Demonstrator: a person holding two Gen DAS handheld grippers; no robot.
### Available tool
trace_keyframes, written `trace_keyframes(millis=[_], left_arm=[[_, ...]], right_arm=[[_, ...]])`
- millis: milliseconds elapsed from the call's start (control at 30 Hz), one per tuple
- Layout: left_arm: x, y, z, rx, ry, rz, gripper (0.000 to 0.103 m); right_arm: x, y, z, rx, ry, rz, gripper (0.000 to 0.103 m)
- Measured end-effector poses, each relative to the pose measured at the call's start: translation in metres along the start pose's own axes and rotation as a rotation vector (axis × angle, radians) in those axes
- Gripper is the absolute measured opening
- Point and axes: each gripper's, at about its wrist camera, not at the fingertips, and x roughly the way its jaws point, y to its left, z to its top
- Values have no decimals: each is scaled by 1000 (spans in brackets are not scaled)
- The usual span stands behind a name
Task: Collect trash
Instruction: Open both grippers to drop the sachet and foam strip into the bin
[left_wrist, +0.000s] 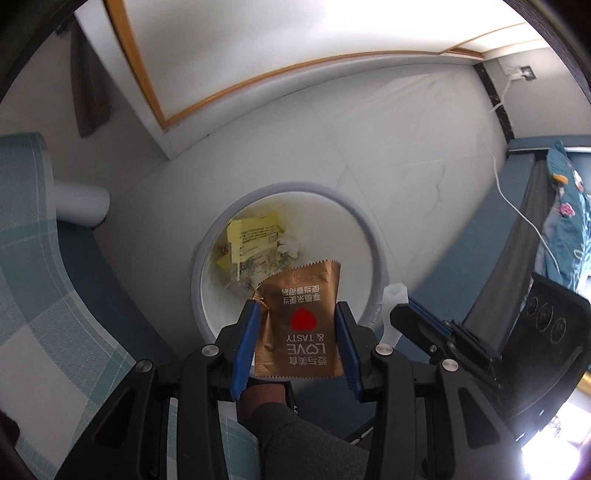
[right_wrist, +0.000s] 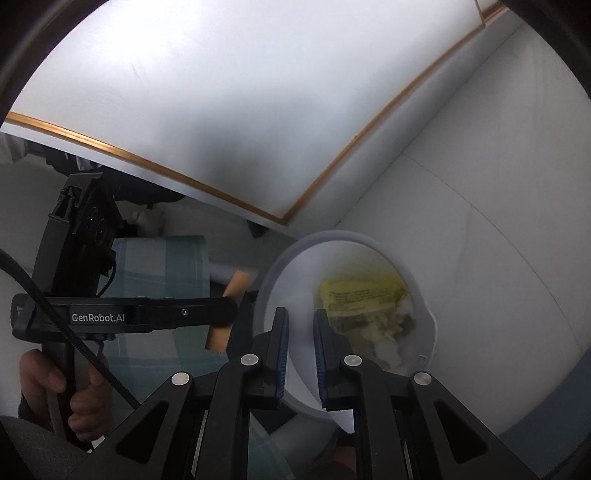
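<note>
The copper-brown foil snack wrapper, printed with a red heart and "LOVE & TASTY", hangs between the blue-padded fingers of the left gripper, right above the near rim of the bin. The jaws stand wide, about the width of the wrapper, each pad at or just beside one of its side edges; whether they press it cannot be told. In the right wrist view the same wrapper shows edge-on behind the left gripper's black finger.

The right gripper holds nothing, its blue pads parted by a narrow gap, hovering at the near rim of the bin.

Beyond lies the round white plastic waste bin, standing on the pale floor. Inside it are a crumpled yellow printed paper packet and a white tissue wad just beside it. Farther off runs a white wall panel with a wooden trim.
</note>
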Motion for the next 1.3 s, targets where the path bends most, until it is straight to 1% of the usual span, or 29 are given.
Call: trace_keyframes(millis=[67, 167, 333, 400, 467, 533, 667, 800, 933, 1000, 1067, 1100, 1300], left_arm=[[5, 0, 1, -12, 16, 18, 36], [11, -3, 0, -4, 30, 56, 36], [20, -5, 3, -17, 54, 30, 38], [26, -5, 8, -16, 68, 19, 39], [33, -7, 11, -16, 89, 20, 41], [36, -7, 11, -14, 95, 22, 42], [39, -6, 12, -18, 98, 30, 49], [40, -4, 9, -16, 107, 27, 52], [43, -3, 9, -12, 95, 35, 52], [41, -2, 8, -16, 89, 44, 55], [37, -1, 8, -11, 73, 44, 60], [34, -2, 7, 0, 62, 46, 60], [13, -9, 0, 67, -25, 116, 61]], right_arm=[[6, 1, -3, 9, 12, -1, 12], [11, -5, -4, 17, 24, 0, 12], [19, -10, -4, 25, 36, -3, 15], [15, -14, -6, 40, 45, -9, 18], [19, -16, -8, 46, 56, -15, 18], [23, -16, -11, 48, 64, -26, 18], [23, -20, -14, 58, 73, -29, 18], [21, -21, -17, 48, 87, -38, 18], [14, -20, -20, 39, 83, -47, 18], [11, -21, -21, 32, 80, -54, 18], [6, -21, -21, 25, 83, -65, 18], [5, -22, -22, 22, 84, -69, 18], [-12, -23, -19, 11, 68, -93, 26]])
